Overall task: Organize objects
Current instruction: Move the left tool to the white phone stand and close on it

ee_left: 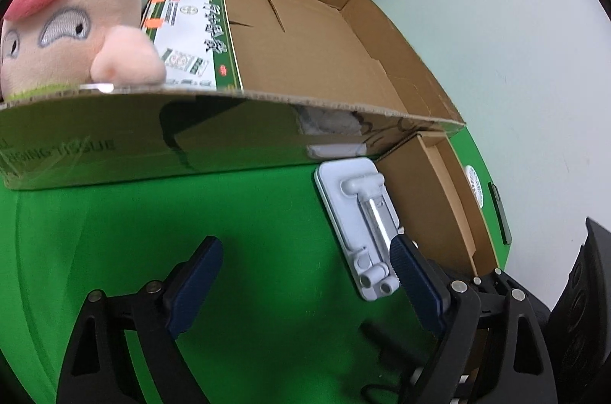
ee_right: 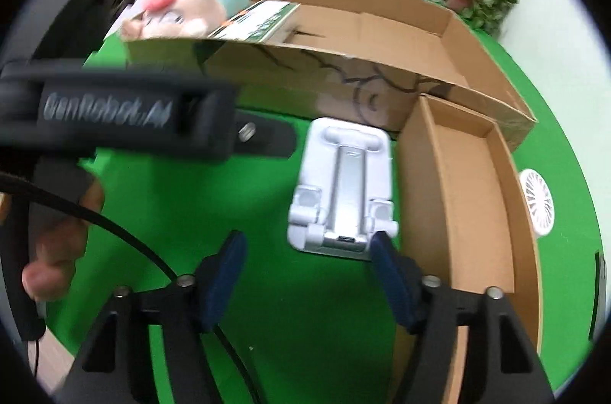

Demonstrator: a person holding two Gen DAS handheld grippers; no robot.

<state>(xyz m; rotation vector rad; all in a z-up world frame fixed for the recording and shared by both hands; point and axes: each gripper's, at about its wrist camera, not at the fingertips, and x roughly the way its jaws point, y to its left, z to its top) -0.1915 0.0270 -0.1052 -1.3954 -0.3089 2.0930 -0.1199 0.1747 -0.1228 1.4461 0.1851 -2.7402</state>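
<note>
A white folding phone stand (ee_left: 355, 213) lies flat on the green cloth, against the corner where two cardboard boxes meet. My left gripper (ee_left: 305, 245) is open just in front of it; its right blue pad overlaps the stand's near right corner, its left pad is over bare cloth. In the right wrist view the stand (ee_right: 343, 182) lies just ahead of my right gripper (ee_right: 307, 239). That gripper's jaws stand apart, the right fingertip is at the stand's near right corner, and nothing is pressed between the pads.
The big open cardboard box (ee_left: 114, 136) holds a pink pig plush (ee_left: 76, 22) and a green-and-white carton (ee_left: 194, 29). A shallow cardboard tray (ee_right: 473, 197) sits right of the stand, with a white fan (ee_right: 538, 201) beyond it. A hand (ee_right: 57, 251) holds the left gripper's black housing (ee_right: 114, 113).
</note>
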